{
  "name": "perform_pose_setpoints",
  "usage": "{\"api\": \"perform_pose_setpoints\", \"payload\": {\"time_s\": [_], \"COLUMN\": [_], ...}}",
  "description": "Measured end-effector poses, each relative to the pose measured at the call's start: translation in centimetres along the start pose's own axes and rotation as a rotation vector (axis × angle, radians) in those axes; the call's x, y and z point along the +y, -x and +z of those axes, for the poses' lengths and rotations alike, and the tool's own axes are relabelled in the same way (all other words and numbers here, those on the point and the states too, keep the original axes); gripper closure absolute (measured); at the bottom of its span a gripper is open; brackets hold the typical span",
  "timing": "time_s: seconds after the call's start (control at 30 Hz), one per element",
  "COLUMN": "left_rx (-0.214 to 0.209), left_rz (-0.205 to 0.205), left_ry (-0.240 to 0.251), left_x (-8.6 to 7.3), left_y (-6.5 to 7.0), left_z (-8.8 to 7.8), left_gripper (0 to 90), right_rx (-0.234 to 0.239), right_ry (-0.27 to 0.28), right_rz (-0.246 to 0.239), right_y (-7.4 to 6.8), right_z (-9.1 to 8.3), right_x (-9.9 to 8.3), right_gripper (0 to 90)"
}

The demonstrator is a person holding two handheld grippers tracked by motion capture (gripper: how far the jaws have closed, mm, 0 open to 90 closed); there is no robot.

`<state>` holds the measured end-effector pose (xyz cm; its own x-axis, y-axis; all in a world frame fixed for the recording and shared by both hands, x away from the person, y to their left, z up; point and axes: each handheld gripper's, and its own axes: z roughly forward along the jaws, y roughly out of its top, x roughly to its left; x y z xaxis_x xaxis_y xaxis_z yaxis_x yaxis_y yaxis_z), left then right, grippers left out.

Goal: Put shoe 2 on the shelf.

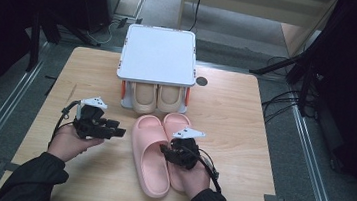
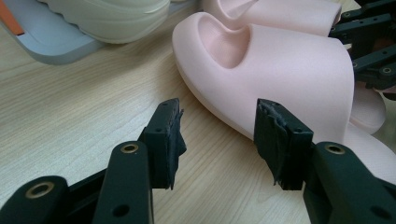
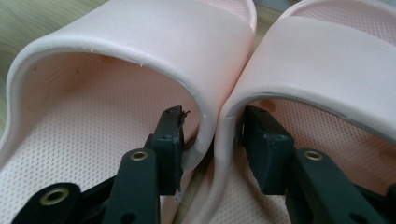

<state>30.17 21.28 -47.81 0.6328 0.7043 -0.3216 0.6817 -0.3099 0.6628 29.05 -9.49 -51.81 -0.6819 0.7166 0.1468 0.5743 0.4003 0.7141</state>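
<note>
Our right gripper [image 3: 212, 135] pinches the touching inner edges of both pink slippers [image 1: 153, 153] mid-table, so we can lift them as a pair toward the rack [image 1: 158, 58]. Our left gripper [image 2: 217, 135] waits beside them, jaws apart, holding nothing.

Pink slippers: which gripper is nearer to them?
Right. The right gripper has its jaws inside the pink slippers, pinching the two adjoining strap edges together. The left gripper sits beside the pair on the table, jaws open, apart from it.
</note>
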Motion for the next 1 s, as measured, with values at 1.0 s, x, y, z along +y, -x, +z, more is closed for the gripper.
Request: {"api": "perform_pose_setpoints", "payload": {"time_s": [1.0], "left_rx": [0.003], "left_rz": [-0.006], "left_ry": [0.037], "left_x": [0.2], "left_y": [-0.8], "left_z": [-0.8], "left_gripper": [50.4], "right_rx": [0.086], "right_ry": [-0.039], "right_rz": [-0.052], "right_y": [-0.3], "right_z": [-2.6], "right_x": [0.7], "right_gripper": [77.0]}}
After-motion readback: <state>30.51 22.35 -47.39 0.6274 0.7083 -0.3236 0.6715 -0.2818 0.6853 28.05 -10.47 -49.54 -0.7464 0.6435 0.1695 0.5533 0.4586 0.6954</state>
